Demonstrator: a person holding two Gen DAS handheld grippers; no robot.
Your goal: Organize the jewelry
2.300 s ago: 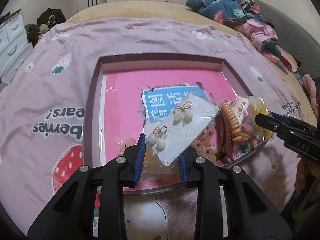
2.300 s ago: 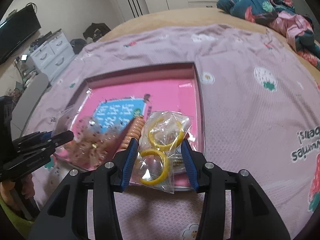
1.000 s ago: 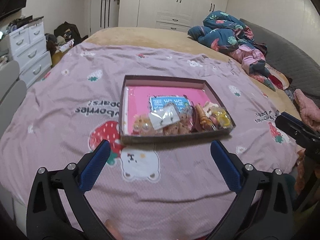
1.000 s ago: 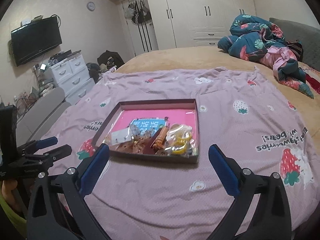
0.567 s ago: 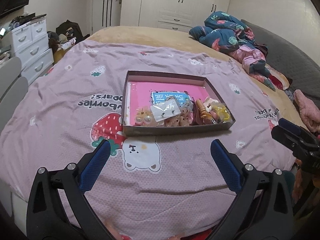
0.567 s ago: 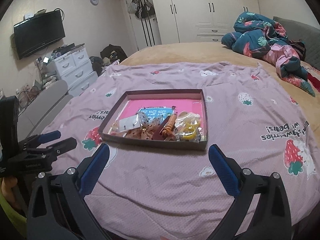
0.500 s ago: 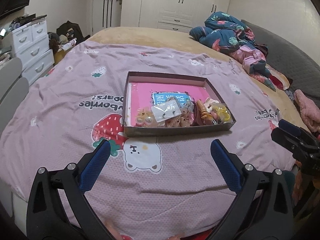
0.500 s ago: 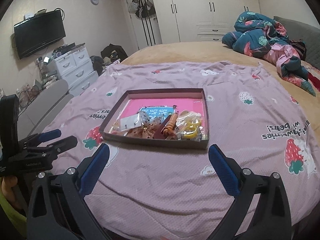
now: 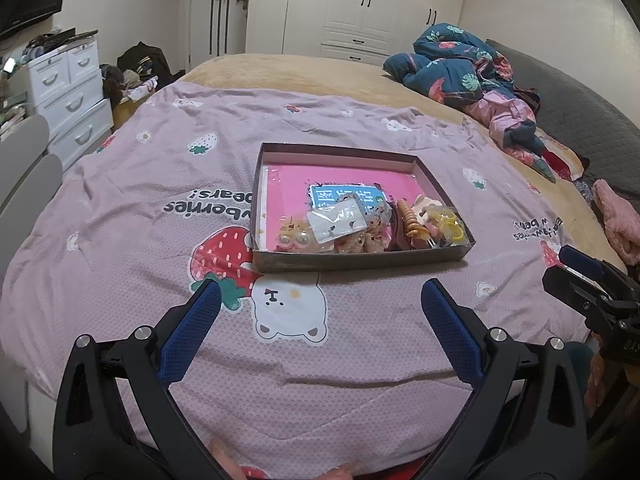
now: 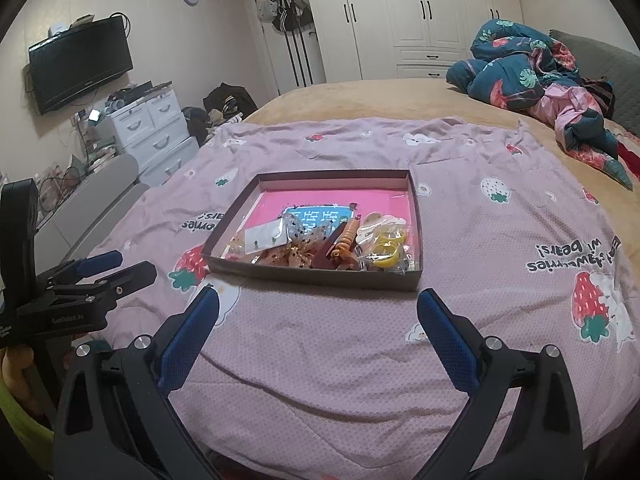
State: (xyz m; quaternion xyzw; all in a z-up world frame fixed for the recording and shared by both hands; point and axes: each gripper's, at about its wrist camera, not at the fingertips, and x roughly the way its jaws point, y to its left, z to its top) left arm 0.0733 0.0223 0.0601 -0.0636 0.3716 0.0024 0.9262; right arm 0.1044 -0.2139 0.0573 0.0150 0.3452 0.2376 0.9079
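A shallow brown box with a pink floor (image 9: pixel 344 162) (image 10: pixel 320 274) lies on the pink strawberry bedspread. Its near half holds a white earring card (image 9: pixel 338 223) (image 10: pixel 266 236), pearl earrings (image 9: pixel 294 239), brown spotted bows (image 10: pixel 298 254), an orange hair claw (image 9: pixel 409 216) (image 10: pixel 346 240) and a clear bag of yellow rings (image 9: pixel 450 226) (image 10: pixel 384 246). My left gripper (image 9: pixel 320 298) is wide open and empty, held back near the bed's front edge. My right gripper (image 10: pixel 318 300) is also wide open and empty, equally far from the box.
The right gripper shows at the right edge of the left wrist view (image 9: pixel 592 280); the left gripper shows at the left of the right wrist view (image 10: pixel 80 284). A crumpled dark floral quilt (image 9: pixel 460 68) lies at the bed's far right. White drawers (image 10: pixel 152 128) stand left.
Both grippers let go of their bags in the box, opened wide and pulled back toward the bed's front edge. In the last half second they barely moved.
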